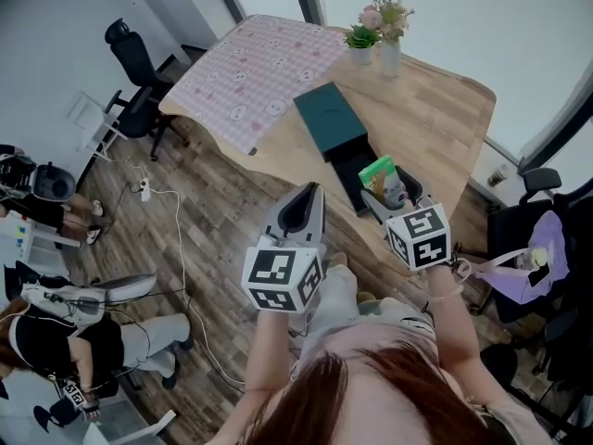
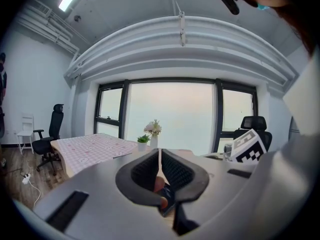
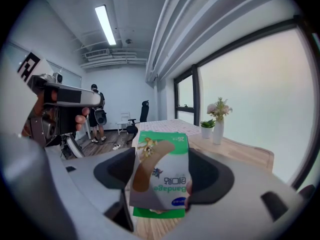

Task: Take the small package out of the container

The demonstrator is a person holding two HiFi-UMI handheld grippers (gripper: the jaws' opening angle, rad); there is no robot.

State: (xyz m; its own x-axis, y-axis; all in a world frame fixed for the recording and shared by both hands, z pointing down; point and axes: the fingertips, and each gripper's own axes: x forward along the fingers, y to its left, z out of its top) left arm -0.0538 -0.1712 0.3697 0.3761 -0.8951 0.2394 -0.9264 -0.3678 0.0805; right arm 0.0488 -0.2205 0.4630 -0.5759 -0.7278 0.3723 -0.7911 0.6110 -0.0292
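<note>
Wooden table [image 1: 435, 123]: a checked tablecloth [image 1: 255, 72] covers the half beyond the dark container [image 1: 331, 120]. The container lies open near the table's middle.

Right gripper [image 1: 394, 193]: held above the near end of the container, jaws clamped on the bandage package [image 3: 161, 181]. The package is raised clear of the container, gripped across its flat faces, the upper part standing free of the pads.

Left gripper [image 1: 301, 213]: off to the container's left, over the floor, jaws pressed together with nothing between them.

Assessment: the package looks light and thin-walled, likely to dent under pressure, with a smooth printed surface. The broad faces near its middle appear the soundest hold.
</note>
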